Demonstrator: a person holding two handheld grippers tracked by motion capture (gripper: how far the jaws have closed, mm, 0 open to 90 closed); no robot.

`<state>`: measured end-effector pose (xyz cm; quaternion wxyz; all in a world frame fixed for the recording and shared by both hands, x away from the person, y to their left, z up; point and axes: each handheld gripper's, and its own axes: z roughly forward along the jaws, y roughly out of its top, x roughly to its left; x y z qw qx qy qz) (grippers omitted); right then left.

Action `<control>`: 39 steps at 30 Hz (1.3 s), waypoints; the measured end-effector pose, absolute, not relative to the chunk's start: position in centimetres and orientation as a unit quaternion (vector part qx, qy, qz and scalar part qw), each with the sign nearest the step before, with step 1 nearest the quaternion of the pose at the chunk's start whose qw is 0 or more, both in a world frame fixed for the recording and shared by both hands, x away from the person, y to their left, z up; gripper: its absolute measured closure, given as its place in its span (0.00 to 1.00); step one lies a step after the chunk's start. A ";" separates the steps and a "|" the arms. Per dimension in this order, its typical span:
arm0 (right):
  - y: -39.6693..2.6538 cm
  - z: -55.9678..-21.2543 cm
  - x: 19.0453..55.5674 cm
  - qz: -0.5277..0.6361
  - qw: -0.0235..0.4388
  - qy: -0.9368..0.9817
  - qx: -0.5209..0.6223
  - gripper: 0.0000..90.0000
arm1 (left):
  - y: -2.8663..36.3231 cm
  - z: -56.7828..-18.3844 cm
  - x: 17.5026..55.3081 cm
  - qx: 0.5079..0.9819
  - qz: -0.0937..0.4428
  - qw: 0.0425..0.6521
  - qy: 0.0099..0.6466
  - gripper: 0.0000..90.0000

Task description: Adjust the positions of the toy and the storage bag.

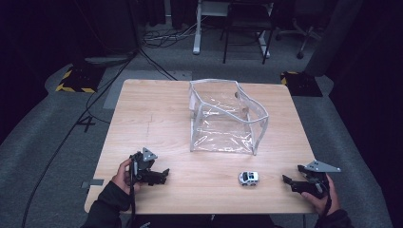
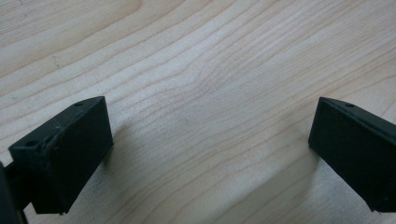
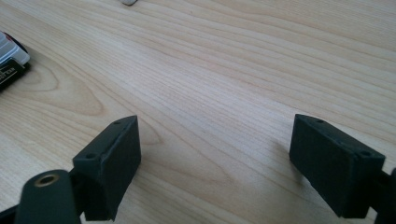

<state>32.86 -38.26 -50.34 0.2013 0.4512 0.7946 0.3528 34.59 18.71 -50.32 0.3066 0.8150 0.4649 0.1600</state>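
Observation:
A small white toy car (image 1: 248, 178) sits on the wooden table (image 1: 157, 118) near its front edge, right of centre. Its white and black end (image 3: 10, 58) also edges into the right gripper view at far left. Behind it stands a clear plastic bag (image 1: 223, 116) with a white rim, open at the top. My left gripper (image 1: 164, 175) rests at the front left, held by a hand, jaws wide apart over bare wood (image 2: 210, 107). My right gripper (image 1: 289, 183) lies at the front right, pointing left toward the car, open with nothing between its jaws (image 3: 212, 154).
The table stands on grey carpet with cables trailing at the left. Yellow-black striped blocks (image 1: 76, 80) lie by the far corners. Desk legs and a chair base (image 1: 294, 35) stand in the dark background.

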 end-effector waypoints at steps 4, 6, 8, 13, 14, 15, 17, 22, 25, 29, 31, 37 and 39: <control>-38.2 -50.3 32.8 0.354 0.199 0.798 0.445 0.18 | 18.7 -50.3 34.7 0.817 0.159 0.307 0.461 0.00; -38.2 -50.4 32.8 0.354 0.199 0.803 0.436 0.18 | 18.7 -50.4 34.8 0.819 0.158 0.309 0.457 0.00; -38.0 -50.3 32.7 0.357 0.194 0.807 0.428 0.18 | 18.8 -50.3 34.8 0.820 0.158 0.309 0.456 0.00; -37.5 -50.4 32.6 0.363 0.183 0.823 0.396 0.18 | 19.1 -50.4 34.5 0.823 0.156 0.310 0.449 0.00; -37.4 -50.3 32.6 0.361 0.181 0.824 0.397 0.18 | 19.1 -50.4 34.4 0.824 0.157 0.312 0.447 0.00; -37.4 -50.3 32.6 0.361 0.181 0.824 0.397 0.18 | 19.1 -50.4 34.4 0.824 0.157 0.312 0.447 0.00; -37.4 -50.3 32.6 0.362 0.182 0.826 0.391 0.18 | 19.2 -50.4 34.3 0.827 0.151 0.314 0.441 0.00; -36.9 -50.3 32.7 0.366 0.174 0.830 0.383 0.17 | 19.5 -50.4 34.3 0.835 0.151 0.315 0.425 0.00; -36.8 -50.3 32.7 0.365 0.168 0.837 0.372 0.17 | 19.6 -50.4 34.3 0.838 0.149 0.315 0.420 0.00; -36.4 -50.3 32.9 0.367 0.167 0.843 0.356 0.16 | 19.7 -50.4 34.3 0.841 0.137 0.318 0.415 0.00; -36.1 -50.4 32.8 0.368 0.164 0.845 0.350 0.16 | 19.7 -50.4 34.3 0.841 0.137 0.319 0.415 0.00; -35.9 -50.4 32.9 0.370 0.160 0.849 0.342 0.16 | 19.7 -50.4 34.3 0.841 0.138 0.319 0.415 0.00; -35.9 -50.3 32.9 0.369 0.158 0.849 0.344 0.16 | 19.7 -50.4 34.3 0.842 0.136 0.318 0.414 0.00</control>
